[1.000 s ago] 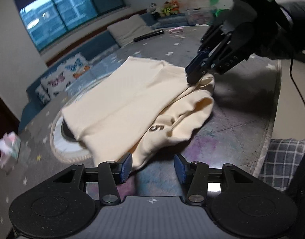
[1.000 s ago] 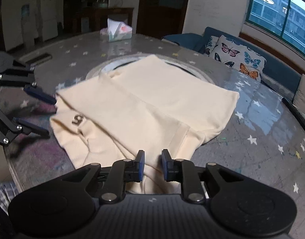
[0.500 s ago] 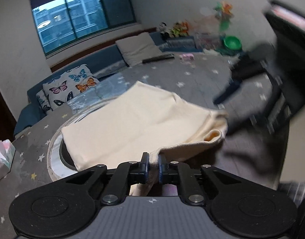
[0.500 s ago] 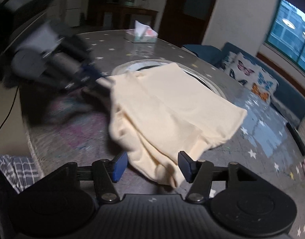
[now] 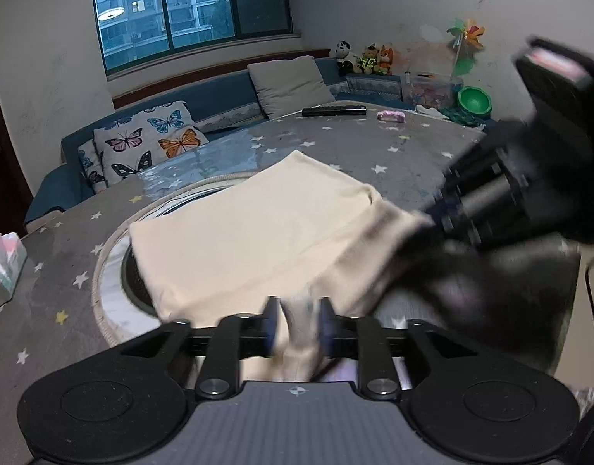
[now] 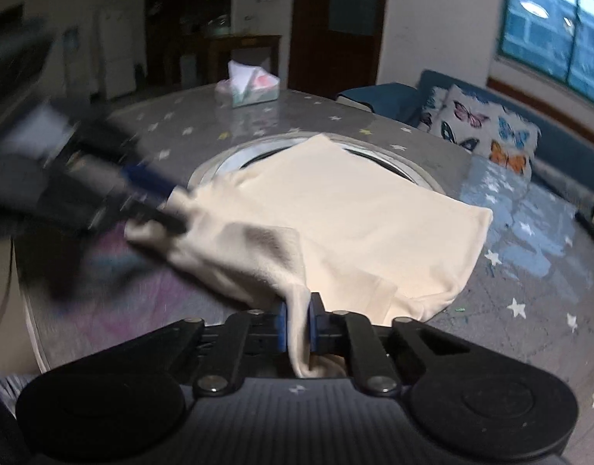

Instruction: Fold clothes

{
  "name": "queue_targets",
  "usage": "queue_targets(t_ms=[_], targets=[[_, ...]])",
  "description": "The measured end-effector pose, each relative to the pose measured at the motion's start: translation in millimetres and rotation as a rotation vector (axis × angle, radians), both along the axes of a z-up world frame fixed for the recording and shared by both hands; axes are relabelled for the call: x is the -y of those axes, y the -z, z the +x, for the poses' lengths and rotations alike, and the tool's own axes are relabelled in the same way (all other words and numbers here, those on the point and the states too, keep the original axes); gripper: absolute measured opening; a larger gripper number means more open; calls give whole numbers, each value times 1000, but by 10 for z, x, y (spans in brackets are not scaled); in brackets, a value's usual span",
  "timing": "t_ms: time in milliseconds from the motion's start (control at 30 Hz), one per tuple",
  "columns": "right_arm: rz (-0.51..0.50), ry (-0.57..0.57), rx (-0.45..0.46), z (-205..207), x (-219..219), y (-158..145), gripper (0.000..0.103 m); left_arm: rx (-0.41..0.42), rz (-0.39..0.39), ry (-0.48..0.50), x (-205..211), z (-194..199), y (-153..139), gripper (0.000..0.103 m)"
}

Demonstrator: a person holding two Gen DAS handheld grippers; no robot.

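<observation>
The cream garment lies ahead of both my claws on the grey star-patterned table, its far part spread flat and smooth over a round ring set in the tabletop. The near edge is bunched and lifted, pulled up into soft folds with a shadowed crease between my two claws.

My right claw is closing, its blue pads pressed on a narrow twist of the cream cloth that runs straight between them and hangs down behind them. My left claw is opening; a fold of cloth sits between its pads, but that spot is smeared by motion and I cannot tell whether the pads touch it.

From my left claw, the right one shows ahead and to the right as a dark blurred shape at the cloth's edge. From my right claw, the left one is a dark streak ahead and to the left, its tips lost in blur against the cloth. The garment's near end drops out of sight behind each claw. A tissue box stands beyond the cloth.
</observation>
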State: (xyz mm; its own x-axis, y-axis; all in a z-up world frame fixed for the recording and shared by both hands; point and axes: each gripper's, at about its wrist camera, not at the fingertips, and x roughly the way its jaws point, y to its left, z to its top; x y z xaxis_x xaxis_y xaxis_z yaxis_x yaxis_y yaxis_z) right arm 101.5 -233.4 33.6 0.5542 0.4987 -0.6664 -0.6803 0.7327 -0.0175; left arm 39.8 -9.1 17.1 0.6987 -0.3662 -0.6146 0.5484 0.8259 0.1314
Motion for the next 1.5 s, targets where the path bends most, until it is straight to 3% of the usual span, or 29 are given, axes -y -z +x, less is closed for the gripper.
queue_targets(t_ms=[133,300,400,467,700,1100,1267,1367,1500], targets=[[31,17,-8,75,37,-98,7,6,44,0,-26,-185,102,53],[37,33,11,71,18,-143,6,46,144,-14,-21,-257,248,50],[47,60,21,42,29,-132,5,72,194,-19,-23,-214,310,19],[65,78,28,3,51,-129,4,80,181,-20,-68,-201,297,12],[110,90,80,-281,201,-302,4,113,104,-7,-124,-464,-43,10],[174,42,49,-1310,545,-696,4,80,15,21,-100,-1293,-622,10],[176,71,72,-1085,556,-778,4,102,-15,7,-111,-1025,-697,10],[168,94,75,-783,517,-771,4,113,-15,-10,-79,-722,-663,10],[148,136,23,-245,428,-641,4,68,-20,-45,-57,-204,-515,10]])
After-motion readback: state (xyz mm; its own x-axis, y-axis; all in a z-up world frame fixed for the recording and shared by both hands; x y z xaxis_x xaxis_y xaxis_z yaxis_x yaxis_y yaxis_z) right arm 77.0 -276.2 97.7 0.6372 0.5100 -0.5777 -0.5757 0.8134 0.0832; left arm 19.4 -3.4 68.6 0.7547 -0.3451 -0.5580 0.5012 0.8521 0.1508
